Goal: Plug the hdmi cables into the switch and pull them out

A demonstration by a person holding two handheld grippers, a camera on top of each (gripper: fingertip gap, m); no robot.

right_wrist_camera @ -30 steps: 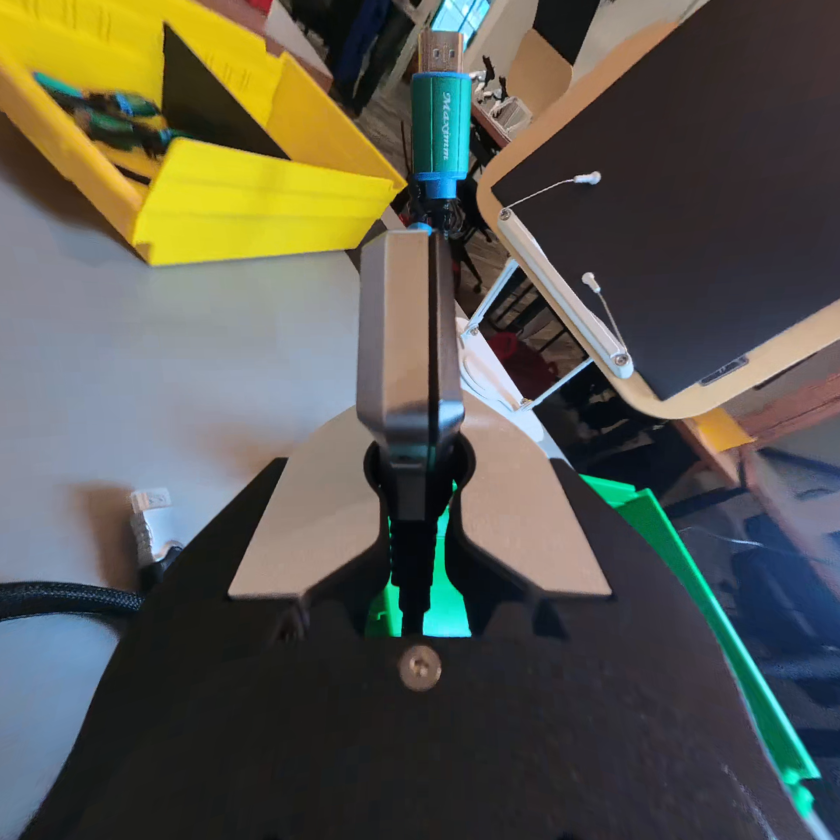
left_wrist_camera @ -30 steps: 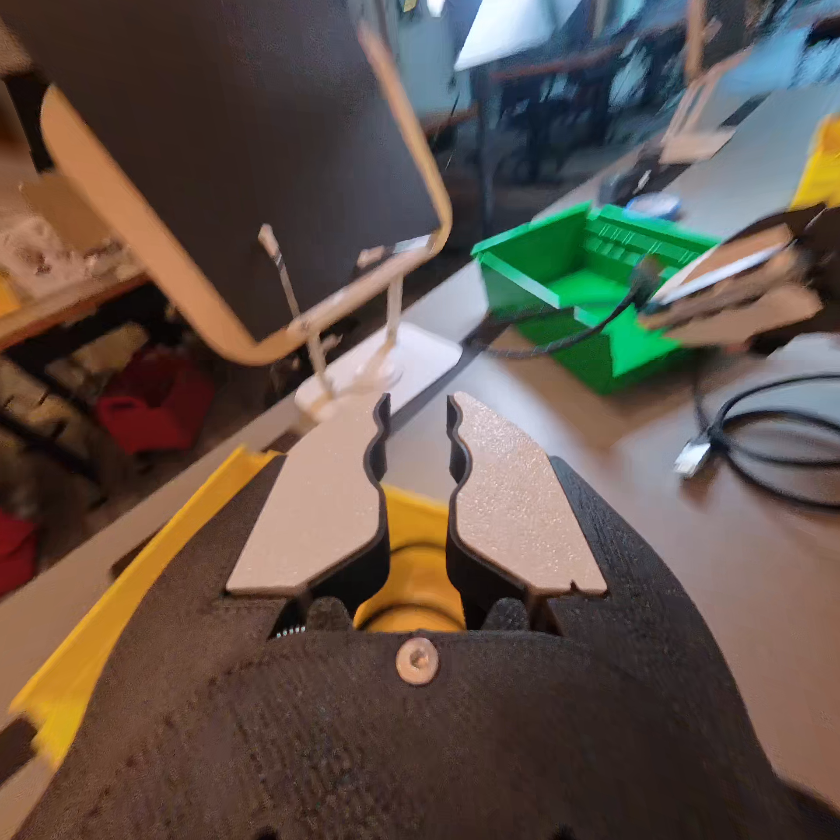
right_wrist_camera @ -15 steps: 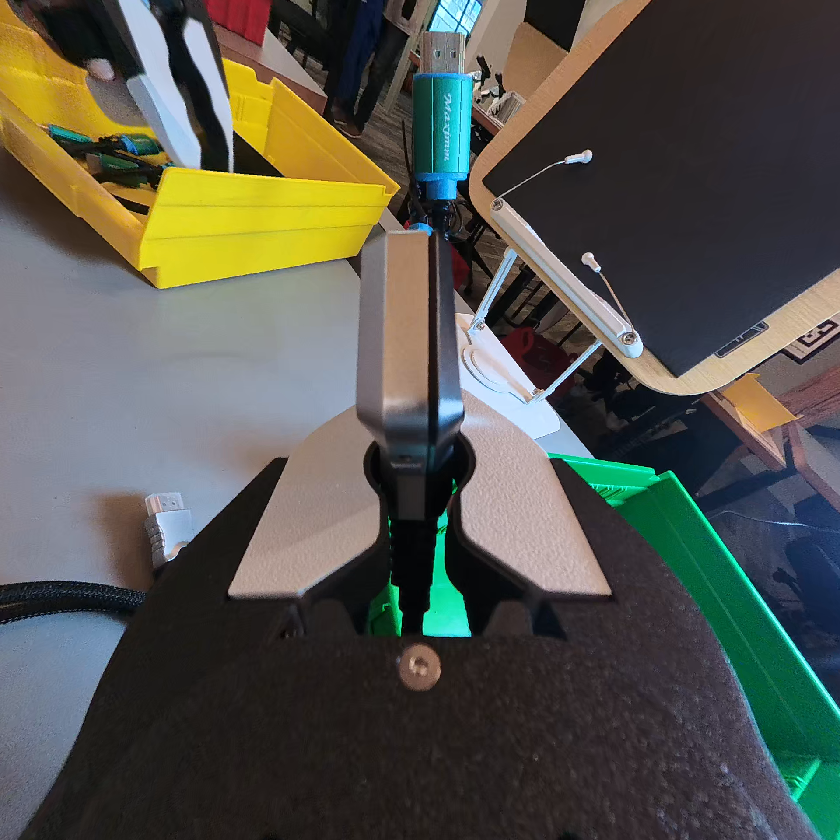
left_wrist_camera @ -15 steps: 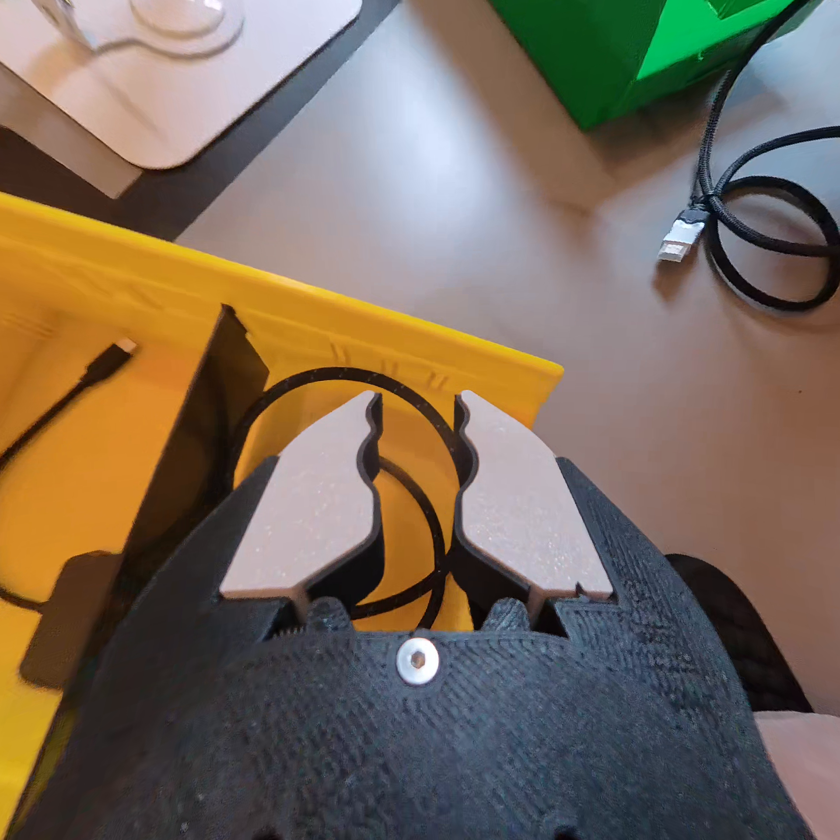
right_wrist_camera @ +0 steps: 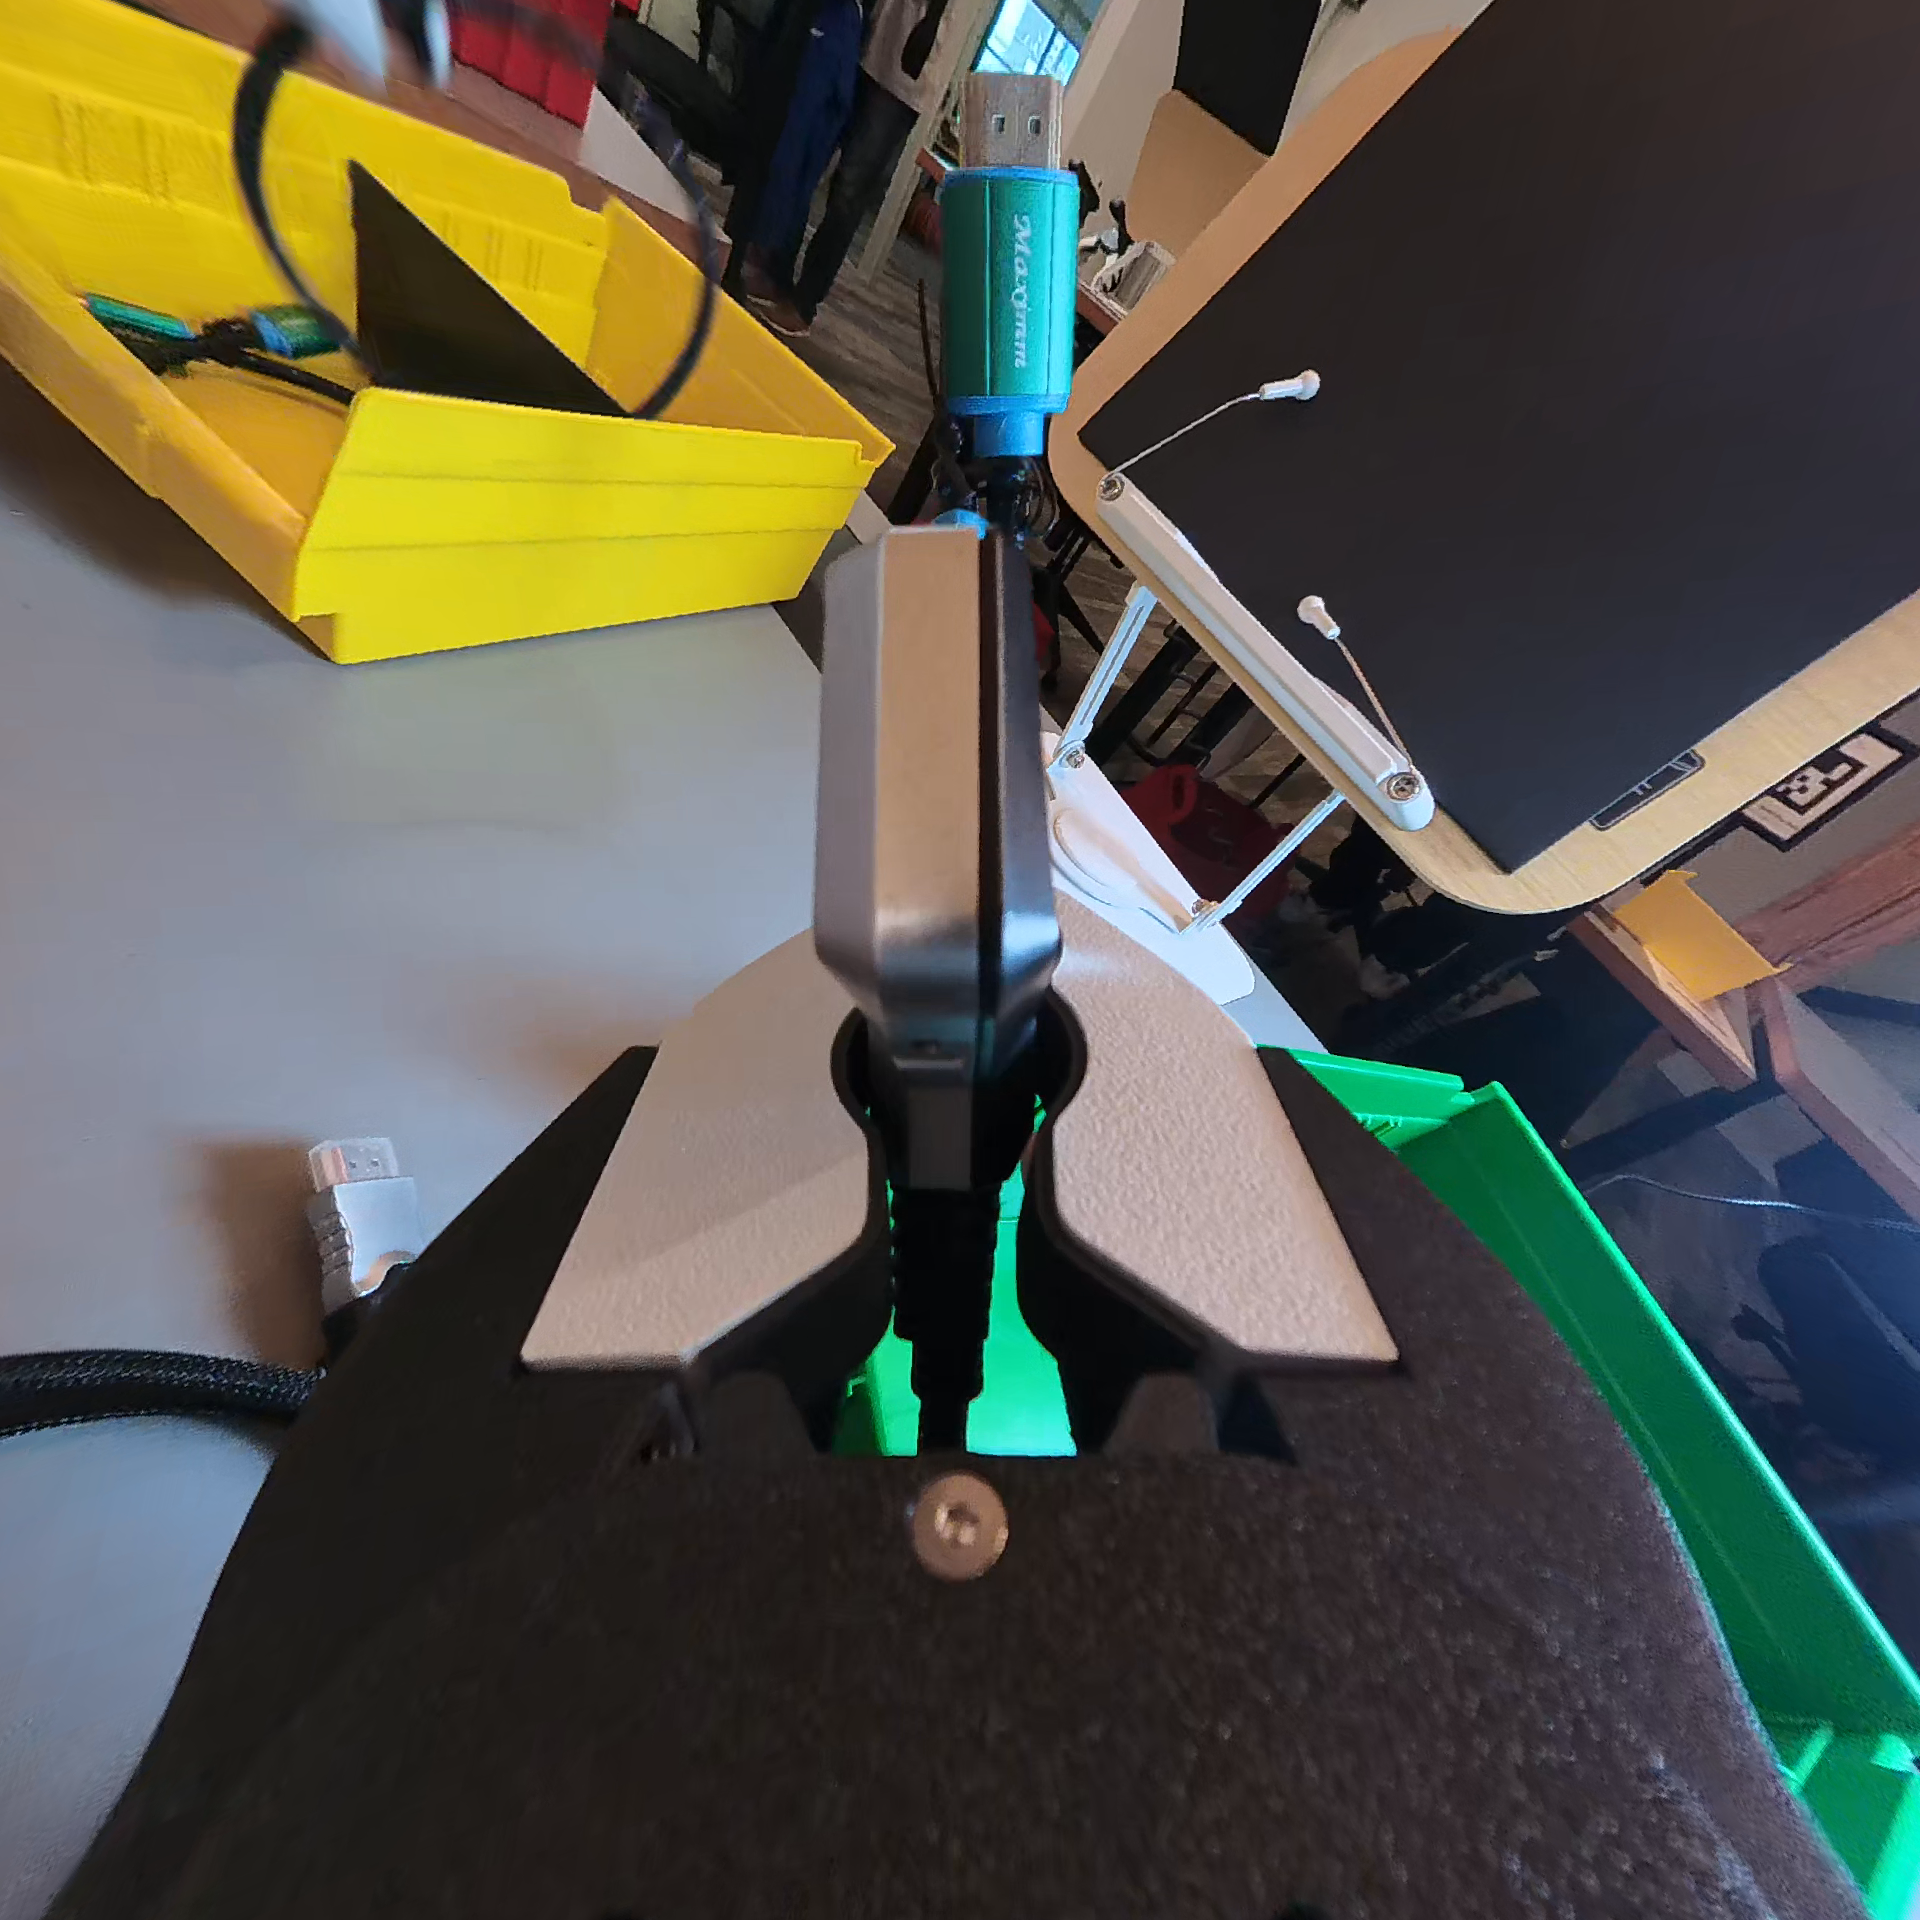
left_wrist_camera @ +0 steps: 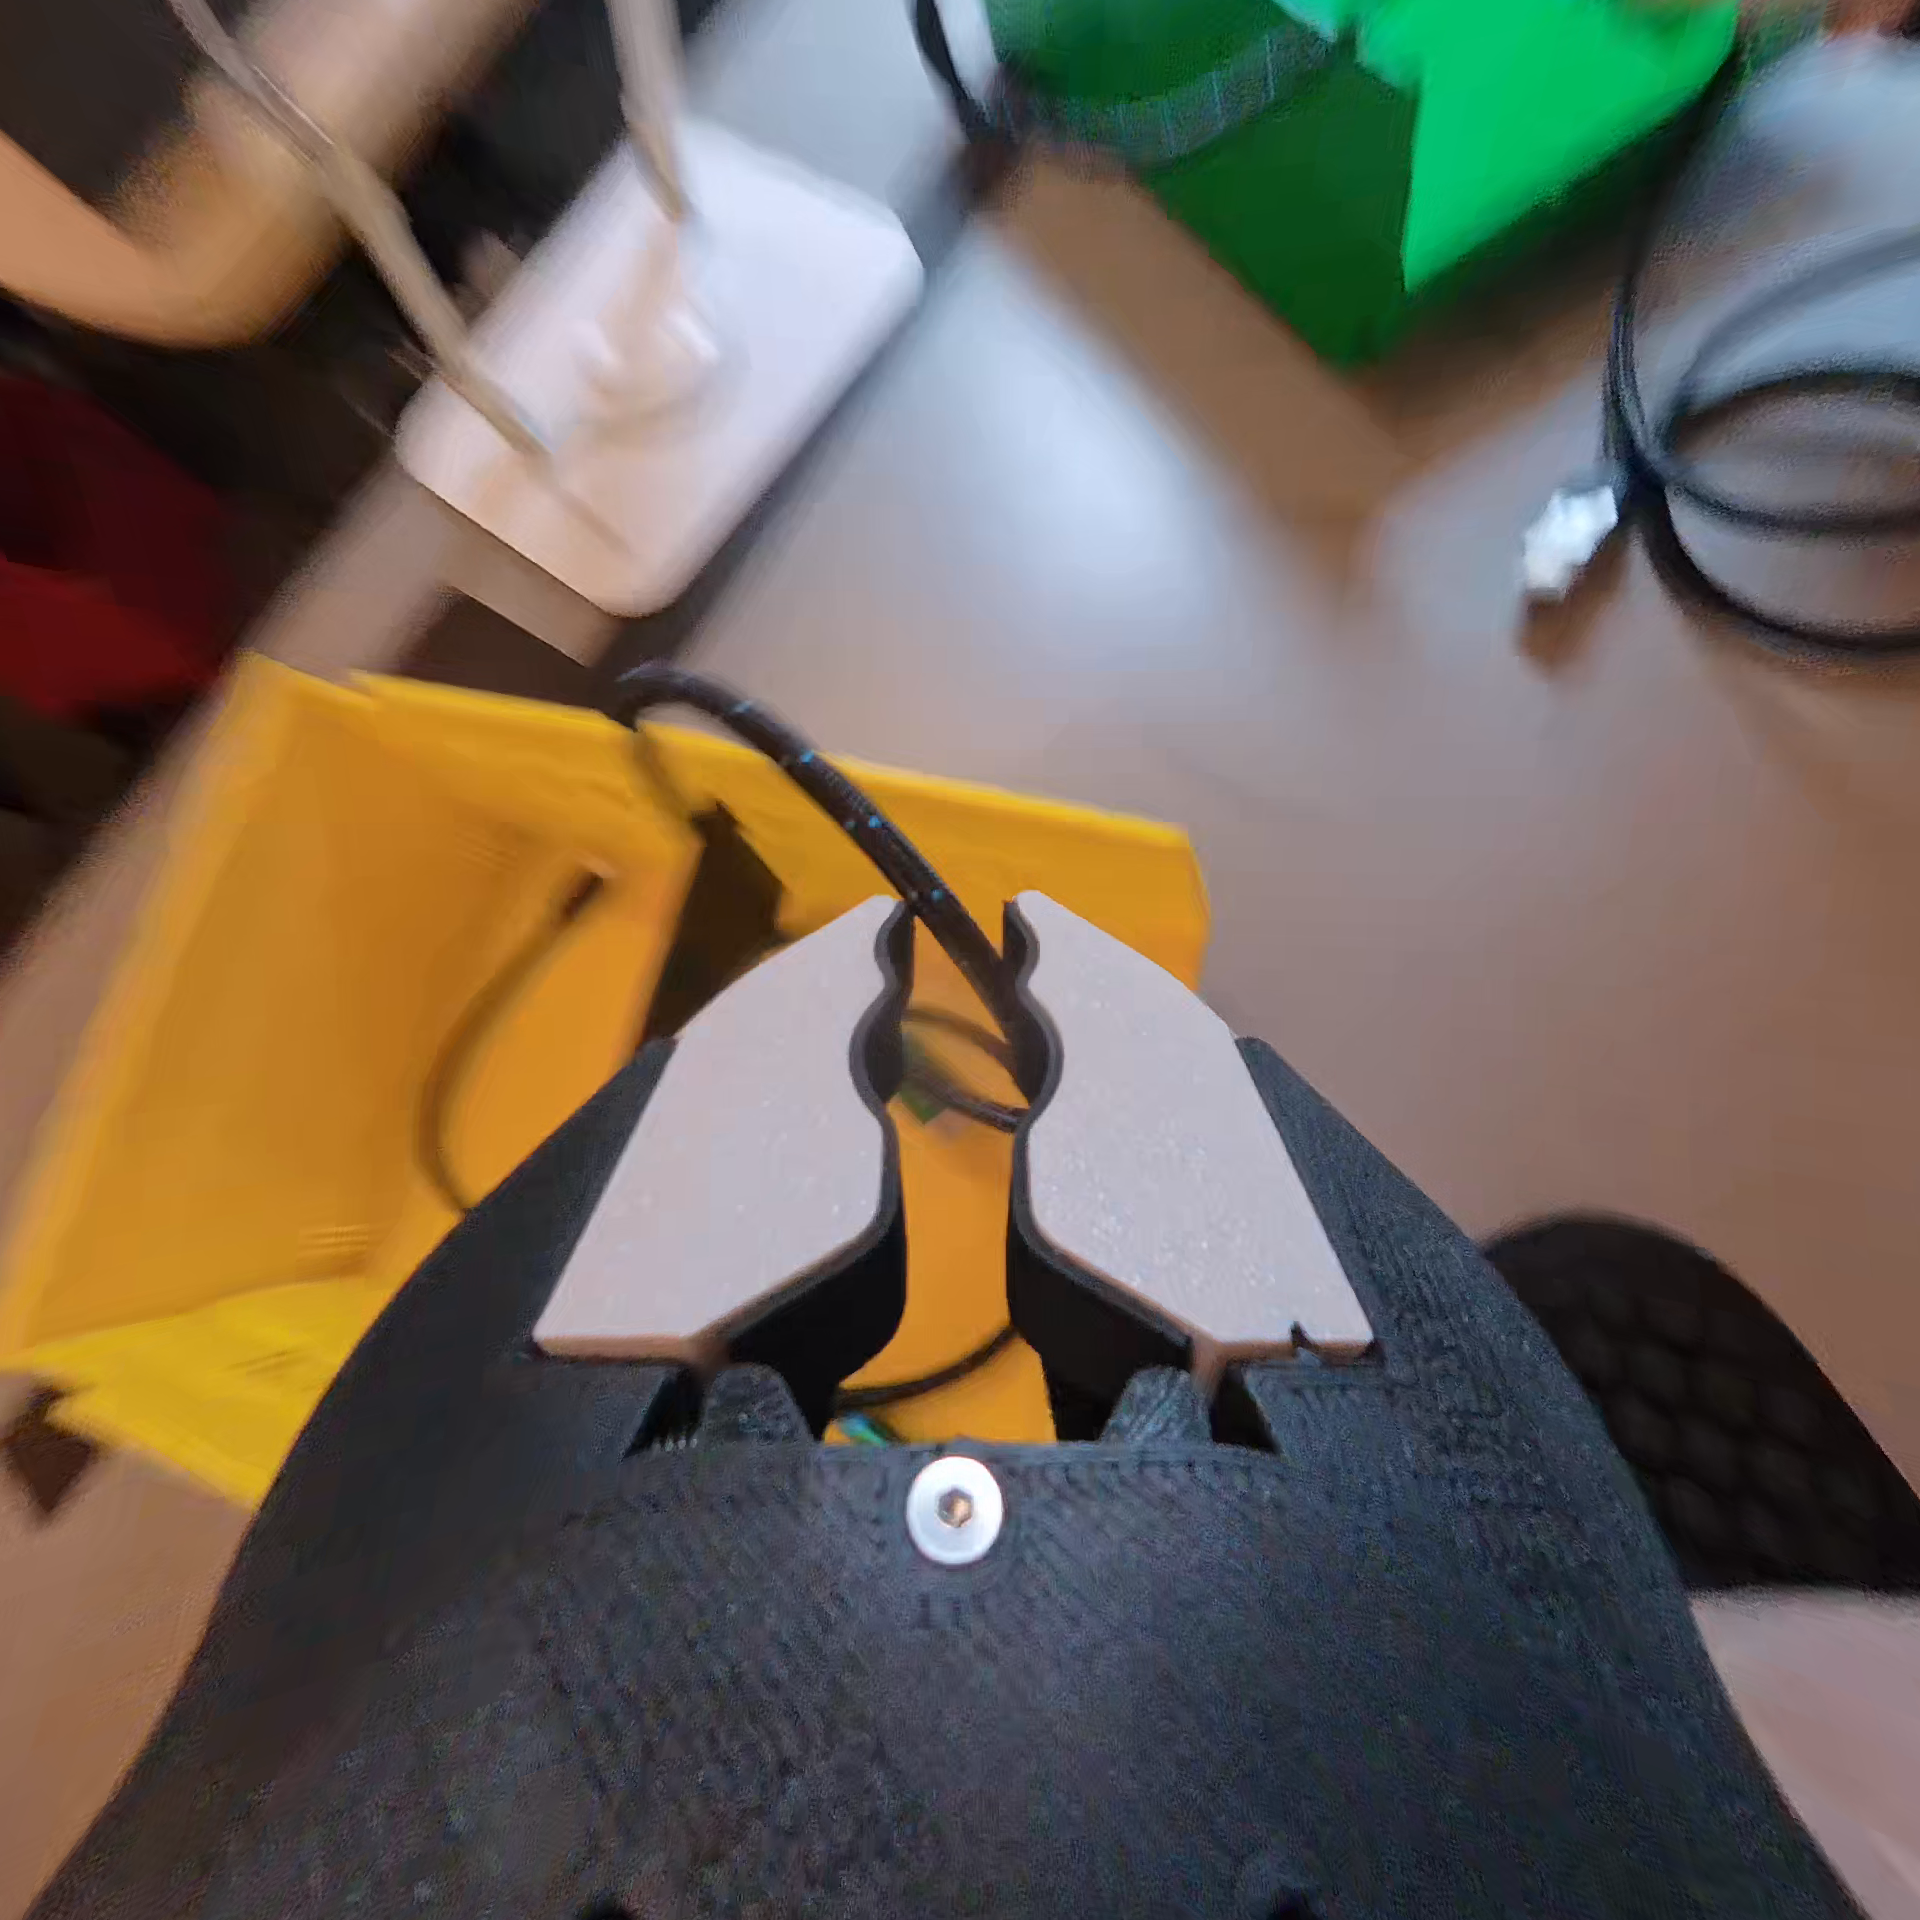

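Two bins on the table [right_wrist_camera: 416, 831] — one yellow bin [right_wrist_camera: 540, 520], one green bin [right_wrist_camera: 1621, 1299]. One grey switch [right_wrist_camera: 925, 790], edge-on. One teal HDMI plug [right_wrist_camera: 1008, 291] stands beyond the switch; two more teal plugs [right_wrist_camera: 281, 327] lie in the yellow bin. One silver HDMI plug [right_wrist_camera: 358, 1205] on one braided black cable [right_wrist_camera: 135, 1387] rests on the table. One thin black cable [left_wrist_camera: 883, 842] arcs up out of the yellow bin. One black board [right_wrist_camera: 1558, 436] on one white stand [right_wrist_camera: 1132, 842]. Two grippers — left gripper [left_wrist_camera: 956, 920], right gripper [right_wrist_camera: 940, 956].
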